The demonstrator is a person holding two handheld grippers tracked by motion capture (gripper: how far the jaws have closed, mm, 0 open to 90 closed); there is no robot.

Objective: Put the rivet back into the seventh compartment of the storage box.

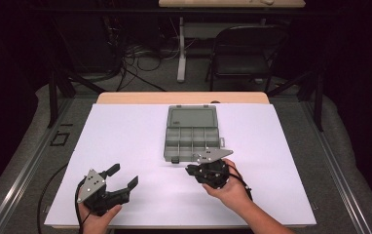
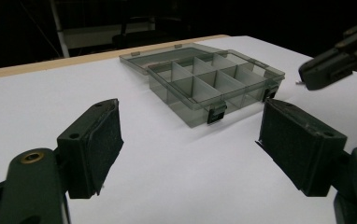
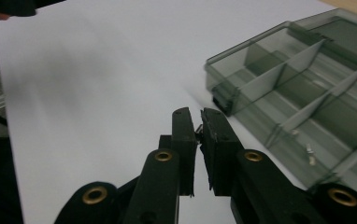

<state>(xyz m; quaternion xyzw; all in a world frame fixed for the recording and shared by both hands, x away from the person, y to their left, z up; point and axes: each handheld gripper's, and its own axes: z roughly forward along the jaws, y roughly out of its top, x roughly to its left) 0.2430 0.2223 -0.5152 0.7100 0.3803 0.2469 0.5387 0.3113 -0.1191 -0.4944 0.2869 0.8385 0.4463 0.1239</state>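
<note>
White paper [image 1: 125, 146] covers the table, with dark floor, cables and a folding chair [image 1: 245, 51] beyond its far edge.

Nearest the person, at about seven o'clock on the sheet in the high view, the left gripper [image 1: 118, 180] is held in a hand [image 1: 99, 219] above the paper, well apart from the box. Its jaws stand wide apart with nothing between them; in the left gripper view the two padded faces [image 2: 99, 144] frame bare paper.

Farther in, at about five o'clock, the right gripper [image 1: 190, 170] is held in the other hand [image 1: 230, 187], its tips just beside the near left corner of the box. Its jaws are drawn together; in the right gripper view a very small dark bit seems pinched at the tips [image 3: 199, 133], too small to tell what it is.

At the centre, toward twelve o'clock, lies the grey see-through box [image 1: 191, 139], its lid [image 1: 192, 117] folded flat back on the far side. Dividers split it into compartments; a tiny pale piece [image 3: 311, 151] lies in one near the right gripper. Two latches [image 2: 216, 113] hang on its near wall.
</note>
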